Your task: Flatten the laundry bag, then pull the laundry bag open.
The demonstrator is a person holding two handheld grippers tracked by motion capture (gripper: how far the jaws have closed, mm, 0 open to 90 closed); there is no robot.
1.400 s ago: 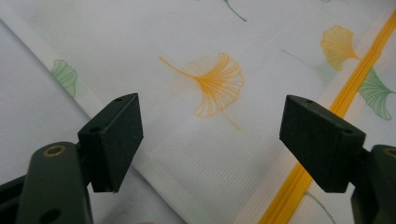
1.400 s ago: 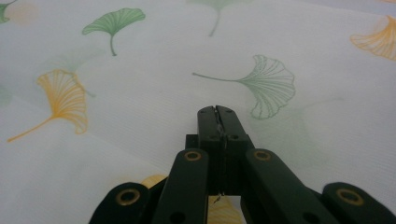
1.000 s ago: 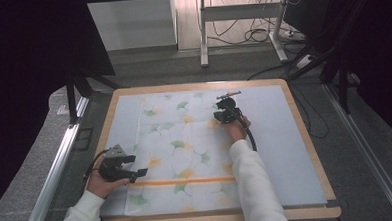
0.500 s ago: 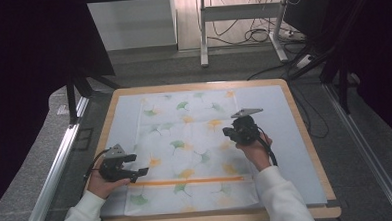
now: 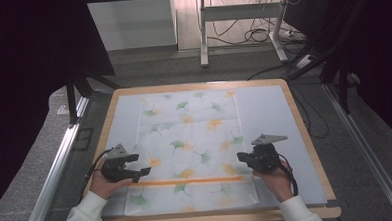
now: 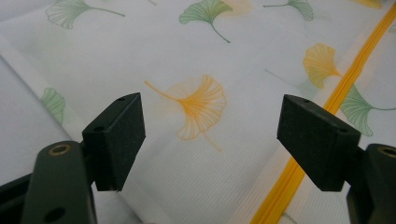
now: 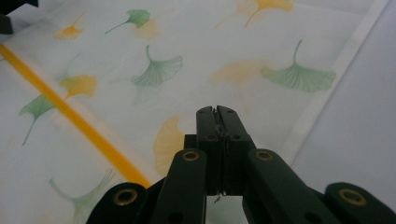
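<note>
Wide-open, the left gripper (image 6: 210, 140) hovered over the near left part of the one ginkgo-print cloth (image 5: 190, 141), which lay flat on the table (image 5: 306, 150), long axis running near to far. Its single orange stripe (image 5: 187, 181) ran left to right between both grippers. Jaws pressed shut on nothing, the right gripper (image 7: 217, 112) sat at the cloth's near right edge, equally close.

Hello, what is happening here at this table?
A person works on a white cloth with a ginkgo-leaf print and an orange stripe, spread flat on the table. The left hand-held gripper is at the cloth's left edge, jaws wide open above it. The right hand-held gripper is near the right edge, jaws closed, apparently holding no cloth.
</note>
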